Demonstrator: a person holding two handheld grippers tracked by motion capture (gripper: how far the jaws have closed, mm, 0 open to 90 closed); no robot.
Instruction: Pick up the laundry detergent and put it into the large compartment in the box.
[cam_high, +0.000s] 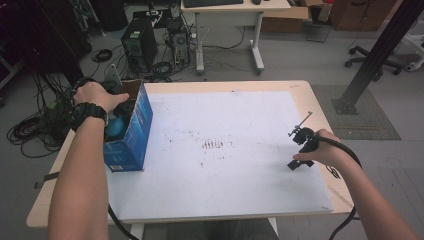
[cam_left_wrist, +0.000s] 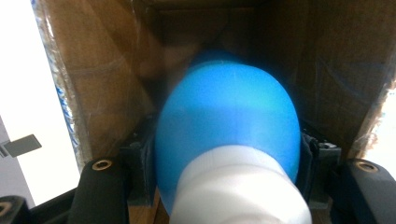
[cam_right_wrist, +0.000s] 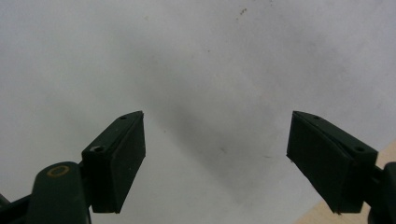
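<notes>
The blue bulb (cam_left_wrist: 229, 126) is held by the left gripper (cam_left_wrist: 224, 161) inside the blue carton (cam_high: 131, 131); it could be snagged on the carton wall; the right gripper (cam_right_wrist: 217, 158) is kept wide, empty.

The box (cam_high: 131, 131) hides most of the bulb (cam_high: 114, 128) and the left gripper's (cam_left_wrist: 229, 154) tips in the high view; in the left gripper view the bulb is blurred and its white neck runs off the bottom edge. The right gripper (cam_high: 301, 148) is largely covered by the hand (cam_high: 325, 150).

White-topped table (cam_high: 225, 190), blue box (cam_high: 131, 135).
</notes>
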